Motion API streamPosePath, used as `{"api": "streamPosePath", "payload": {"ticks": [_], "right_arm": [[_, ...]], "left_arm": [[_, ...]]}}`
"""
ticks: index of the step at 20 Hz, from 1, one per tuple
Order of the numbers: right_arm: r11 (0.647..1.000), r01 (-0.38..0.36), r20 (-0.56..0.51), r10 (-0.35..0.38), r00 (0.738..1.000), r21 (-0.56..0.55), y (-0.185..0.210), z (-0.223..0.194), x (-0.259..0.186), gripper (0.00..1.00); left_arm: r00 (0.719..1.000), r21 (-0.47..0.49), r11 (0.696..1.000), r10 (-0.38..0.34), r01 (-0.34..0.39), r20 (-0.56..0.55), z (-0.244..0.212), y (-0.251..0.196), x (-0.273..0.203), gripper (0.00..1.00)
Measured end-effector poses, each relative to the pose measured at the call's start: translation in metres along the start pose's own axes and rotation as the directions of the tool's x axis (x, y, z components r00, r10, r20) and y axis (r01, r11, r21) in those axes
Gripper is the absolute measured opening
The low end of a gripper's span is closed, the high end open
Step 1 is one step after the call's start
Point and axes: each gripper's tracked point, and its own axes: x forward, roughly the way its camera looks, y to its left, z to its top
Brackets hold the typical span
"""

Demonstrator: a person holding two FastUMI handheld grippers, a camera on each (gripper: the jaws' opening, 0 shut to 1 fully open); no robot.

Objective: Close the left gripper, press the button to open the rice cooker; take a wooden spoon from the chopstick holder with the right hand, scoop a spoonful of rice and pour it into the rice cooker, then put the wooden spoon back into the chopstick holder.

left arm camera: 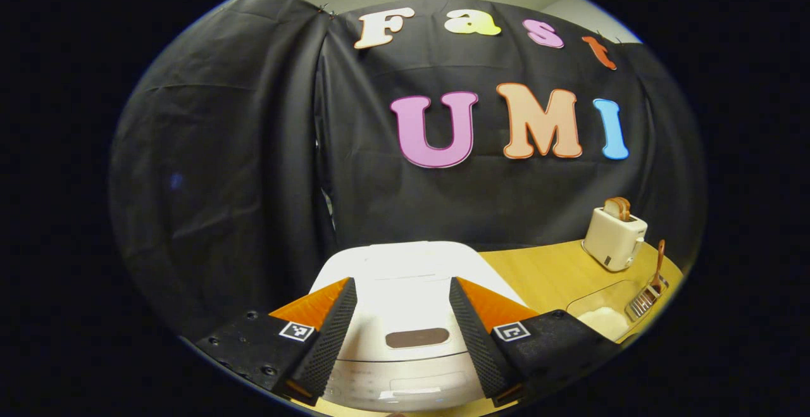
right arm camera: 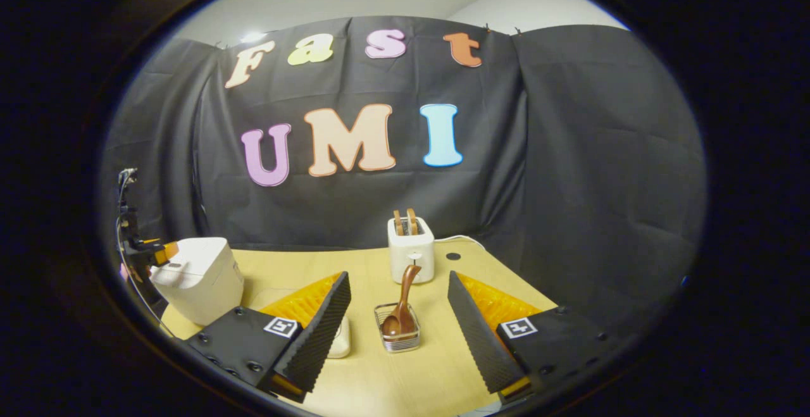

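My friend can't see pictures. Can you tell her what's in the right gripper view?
The right gripper, open, points at a wooden spoon standing in a small wire chopstick holder on a light wooden table. Behind stands a white toaster with bread in its slots, and at far left a closed white rice cooker.

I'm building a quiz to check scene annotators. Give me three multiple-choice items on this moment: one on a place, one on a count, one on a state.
1. Where does the wooden spoon stand?
A. in the chopstick holder
B. in the toaster
C. on the rice cooker

2. How many bread slices stick up from the toaster?
A. none
B. two
C. four

3. The rice cooker lid is
A. raised
B. removed
C. shut

Answers: 1 A, its bowl sits in the wire holder; 2 B, two brown slices show in the slots; 3 C, the lid lies flat between the left gripper's spread fingers.
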Motion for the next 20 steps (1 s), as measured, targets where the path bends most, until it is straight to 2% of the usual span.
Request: {"api": "streamPosePath", "payload": {"ticks": [4, 6, 10, 15, 20], "right_arm": [[1.000, -0.028, 0.033, 0.028, 0.999, 0.000, 0.006, 0.015, 0.001, 0.96], [0.999, -0.044, 0.049, 0.043, 0.998, 0.008, 0.008, 0.023, -0.001, 0.96], [0.998, -0.053, 0.080, 0.051, 0.995, 0.022, 0.010, 0.030, -0.008, 0.95], [0.995, -0.049, 0.078, 0.042, 0.996, 0.088, 0.009, 0.021, -0.022, 0.96], [0.996, -0.014, 0.075, 0.008, 0.997, 0.083, 0.000, 0.010, -0.035, 0.99]], "left_arm": [[0.997, -0.054, 0.996, -0.075, 0.076, 0.028, 0.031, -0.039, -0.030, 0.89], [0.994, -0.066, 0.993, -0.095, 0.098, 0.049, 0.044, -0.056, -0.046, 0.95], [0.990, -0.052, 0.991, -0.119, 0.123, 0.073, 0.057, -0.084, -0.066, 0.95], [0.981, -0.026, 0.982, -0.184, 0.186, 0.066, 0.046, -0.119, -0.083, 0.95], [0.974, -0.080, 0.971, -0.226, 0.226, 0.010, 0.029, -0.142, -0.089, 0.95]]}}
